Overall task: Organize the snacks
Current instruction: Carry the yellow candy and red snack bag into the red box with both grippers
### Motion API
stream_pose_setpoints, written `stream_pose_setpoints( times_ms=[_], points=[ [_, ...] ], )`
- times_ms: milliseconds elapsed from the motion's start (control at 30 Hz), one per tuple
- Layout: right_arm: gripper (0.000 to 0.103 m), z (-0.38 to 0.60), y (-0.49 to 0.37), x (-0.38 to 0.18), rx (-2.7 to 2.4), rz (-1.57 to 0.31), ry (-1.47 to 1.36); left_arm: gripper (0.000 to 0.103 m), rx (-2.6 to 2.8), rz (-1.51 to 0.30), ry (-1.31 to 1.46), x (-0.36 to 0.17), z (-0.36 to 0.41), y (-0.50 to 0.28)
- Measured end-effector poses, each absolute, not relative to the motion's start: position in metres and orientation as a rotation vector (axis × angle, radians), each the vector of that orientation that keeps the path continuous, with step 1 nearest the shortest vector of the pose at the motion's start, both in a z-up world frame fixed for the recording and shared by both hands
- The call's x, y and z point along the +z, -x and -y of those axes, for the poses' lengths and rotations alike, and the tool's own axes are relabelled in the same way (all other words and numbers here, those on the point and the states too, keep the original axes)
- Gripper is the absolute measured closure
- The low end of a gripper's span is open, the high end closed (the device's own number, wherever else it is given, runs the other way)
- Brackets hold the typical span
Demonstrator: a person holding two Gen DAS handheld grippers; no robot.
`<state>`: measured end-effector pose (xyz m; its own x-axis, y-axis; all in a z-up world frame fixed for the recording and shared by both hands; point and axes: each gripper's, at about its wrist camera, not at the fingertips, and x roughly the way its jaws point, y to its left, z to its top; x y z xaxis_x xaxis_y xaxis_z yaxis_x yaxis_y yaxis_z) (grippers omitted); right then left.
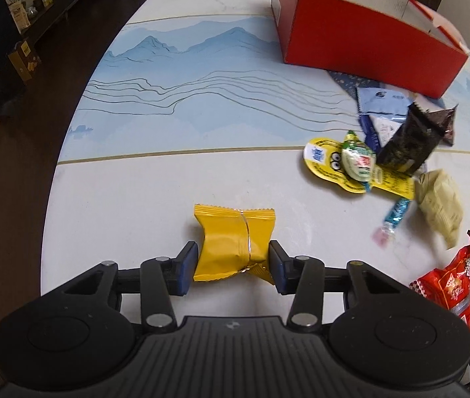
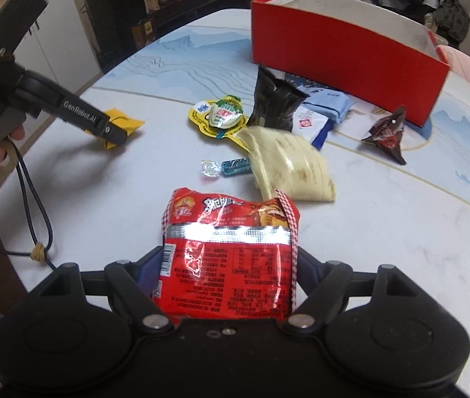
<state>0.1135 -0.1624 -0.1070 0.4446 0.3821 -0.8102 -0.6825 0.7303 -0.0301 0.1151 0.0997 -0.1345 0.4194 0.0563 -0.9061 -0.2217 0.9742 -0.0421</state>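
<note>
My left gripper [image 1: 233,260] is shut on a yellow snack packet [image 1: 231,240], pinched at its middle just above the white table [image 1: 135,199]. It also shows in the right wrist view [image 2: 115,131] with the yellow packet [image 2: 125,121]. My right gripper [image 2: 228,265] is shut on a red snack bag [image 2: 228,252], which also shows at the right edge of the left wrist view [image 1: 460,282]. A red open box [image 1: 361,33] stands at the far right of the table [image 2: 344,43].
Loose snacks lie between the grippers and the box: a beige bag [image 2: 288,162], a black packet [image 2: 273,99], a yellow flat pack with a green cup [image 2: 223,116], a blue candy [image 2: 235,165], blue-white packets [image 2: 321,106], a dark red wrapper [image 2: 389,132]. The table edge curves at the left.
</note>
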Motion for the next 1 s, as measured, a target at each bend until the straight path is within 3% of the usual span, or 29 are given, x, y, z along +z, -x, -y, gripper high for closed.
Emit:
stream_pose_setpoints(
  times_ms=[567, 1000],
  points=[
    [0.024, 0.178, -0.111, -0.022, 0.621, -0.739, 0.242, 0.058, 0.075, -0.958, 0.178, -0.047, -0.074, -0.098],
    [0.024, 0.177, -0.177, 0.043, 0.556, -0.622, 0.238, 0.058, 0.046, -0.844, 0.117, 0.019, -0.057, -0.153]
  ],
)
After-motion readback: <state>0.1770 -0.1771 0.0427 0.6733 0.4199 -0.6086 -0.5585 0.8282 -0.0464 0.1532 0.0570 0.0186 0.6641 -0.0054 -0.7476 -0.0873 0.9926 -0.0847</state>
